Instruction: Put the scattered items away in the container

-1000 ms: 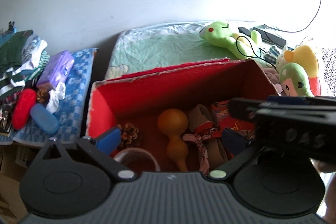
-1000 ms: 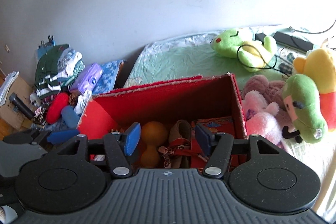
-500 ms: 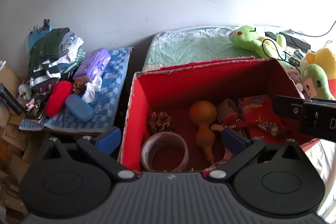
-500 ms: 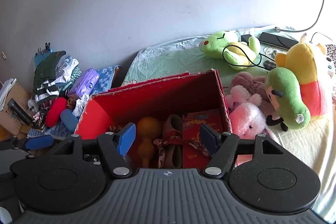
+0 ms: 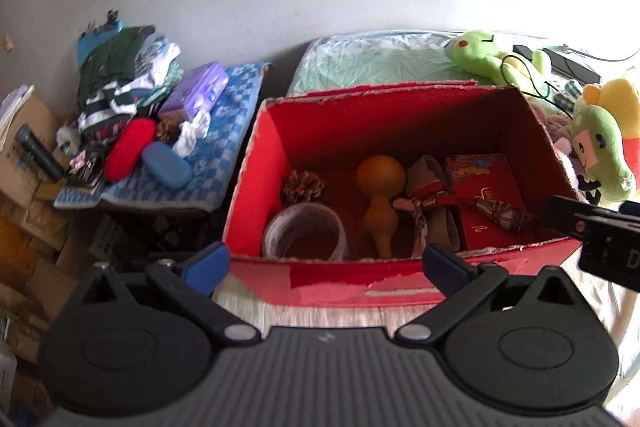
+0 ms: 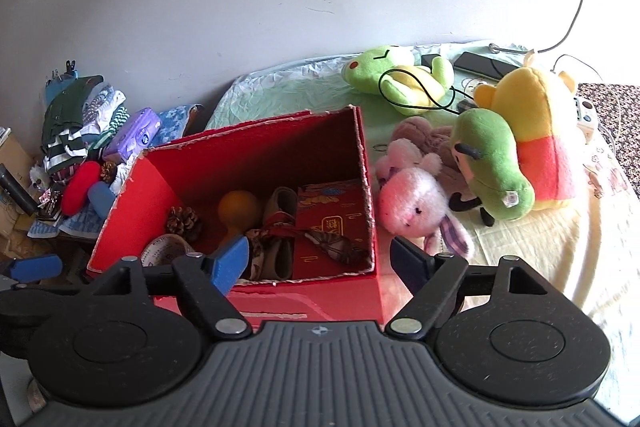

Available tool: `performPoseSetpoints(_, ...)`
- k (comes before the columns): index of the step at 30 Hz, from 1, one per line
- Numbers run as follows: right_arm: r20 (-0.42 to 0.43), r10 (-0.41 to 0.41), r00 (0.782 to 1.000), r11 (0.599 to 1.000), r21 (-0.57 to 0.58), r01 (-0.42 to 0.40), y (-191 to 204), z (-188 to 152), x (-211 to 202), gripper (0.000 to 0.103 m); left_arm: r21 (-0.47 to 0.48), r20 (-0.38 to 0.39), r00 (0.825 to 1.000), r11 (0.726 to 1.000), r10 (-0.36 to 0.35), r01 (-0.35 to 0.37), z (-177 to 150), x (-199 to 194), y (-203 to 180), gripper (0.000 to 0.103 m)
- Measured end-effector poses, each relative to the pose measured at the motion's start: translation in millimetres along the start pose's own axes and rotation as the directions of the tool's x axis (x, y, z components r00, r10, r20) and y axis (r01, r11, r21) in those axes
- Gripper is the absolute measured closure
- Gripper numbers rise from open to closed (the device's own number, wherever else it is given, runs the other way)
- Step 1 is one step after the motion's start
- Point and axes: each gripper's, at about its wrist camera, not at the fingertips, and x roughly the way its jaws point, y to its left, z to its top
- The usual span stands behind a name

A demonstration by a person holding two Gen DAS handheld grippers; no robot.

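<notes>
Red box (image 6: 372, 195) sits centre frame; the right gripper (image 6: 320, 261), jaws just spread wide and empty, has the pink plush (image 6: 412, 203) close upper right. The left gripper (image 5: 326, 265) gapes empty.

You're facing a bed (image 6: 532, 247) with a red box (image 6: 256, 151) standing on it; soft toys (image 6: 496, 151) lie just right of the box. Left of the bed, a blue checked cloth (image 5: 224, 131) carries folded clothes (image 5: 116, 83), a red case (image 5: 130, 149) and a blue case (image 5: 166, 165).
</notes>
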Motion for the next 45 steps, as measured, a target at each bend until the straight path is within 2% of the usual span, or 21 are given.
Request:
performPoseSetpoints(5, -0.011, -0.008, 1.000, 1.000, -0.015, 0.008, -6.2, -3.5, -2.3, 0.021, -0.055, -0.005, 1.000, 0.998, 0.027, -0.027, -5.1, -2.6, 3.7, 0.001)
performPoseSetpoints(12, -0.063, -0.006, 0.998, 0.996, -0.089, 0.001, -5.7, -9.2, 0.9, 0.021, -0.082, -0.014, 0.999, 0.996, 0.042, -0.043, -7.7, -4.8, 0.7, 0.001)
performPoseSetpoints(21, -0.131, -0.028, 0.991, 0.989, -0.147, 0.008, -6.3, -25.1, 9.5, 0.021, -0.104, -0.044, 0.998, 0.994, -0.047, 0.042, -22.6, 0.4, -2.1, 0.001)
performPoseSetpoints(26, -0.158, -0.038, 0.987, 0.991, -0.133, 0.017, -13.8, -33.3, 12.1, 0.021, -0.125, -0.047, 0.998, 0.991, -0.052, 0.046, -32.4, 0.1, 1.5, 0.001)
performPoseSetpoints(30, -0.190, -0.022, 0.982, 0.991, -0.130, -0.003, -17.9, -43.2, 16.2, 0.021, -0.090, -0.037, 0.997, 0.994, -0.060, 0.057, -43.9, -1.7, -4.0, 0.001)
performPoseSetpoints(34, -0.239, -0.010, 0.971, 0.992, -0.124, -0.020, -22.6, -54.8, 24.4, 0.021, -0.073, -0.093, 0.992, 0.994, -0.087, 0.080, -63.6, 8.2, -8.4, 0.001)
performPoseSetpoints(40, -0.296, -0.026, 0.955, 0.991, -0.131, -0.014, -17.1, -65.0, 32.3, 0.021, -0.066, -0.210, 0.973, 0.994, -0.101, 0.088, -84.1, 33.0, -4.8, 0.001)
performPoseSetpoints(43, -0.310, -0.049, 0.949, 0.992, -0.128, 0.010, -11.8, -65.2, 36.9, 0.021, -0.074, -0.227, 0.968, 0.993, -0.104, 0.089, -79.7, 40.1, 0.8, 0.001)
performPoseSetpoints(45, -0.324, -0.058, 0.944, 0.993, -0.118, 0.020, -8.8, -65.5, 40.6, 0.021, -0.068, -0.213, 0.971, 0.993, -0.106, 0.093, -75.6, 40.1, 4.9, 0.001)
